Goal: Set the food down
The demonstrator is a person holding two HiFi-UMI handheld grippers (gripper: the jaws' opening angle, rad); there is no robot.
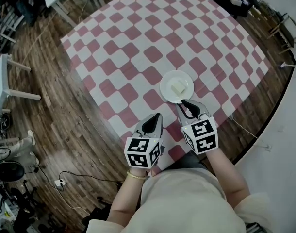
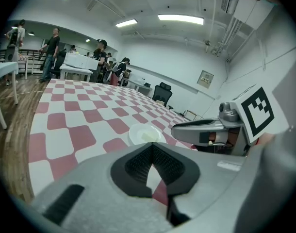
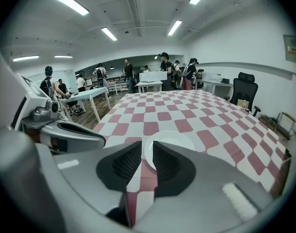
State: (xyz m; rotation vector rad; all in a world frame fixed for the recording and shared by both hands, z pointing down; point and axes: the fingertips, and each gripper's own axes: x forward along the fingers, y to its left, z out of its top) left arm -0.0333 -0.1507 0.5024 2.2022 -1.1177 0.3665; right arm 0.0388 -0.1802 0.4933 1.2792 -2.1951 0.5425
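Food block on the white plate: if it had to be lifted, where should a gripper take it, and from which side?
Probably across two opposite flat sides, coming down steeply from the person's side. The food block lies flat near the middle of the plate, whose rim is low, and the right gripper, open and empty, is closest.

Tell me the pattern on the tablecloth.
The tablecloth has dusty red and white checks. The head view shows it best.

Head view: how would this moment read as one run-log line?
pale food block on round white plate | right gripper open, empty, beside plate | left gripper shut, empty
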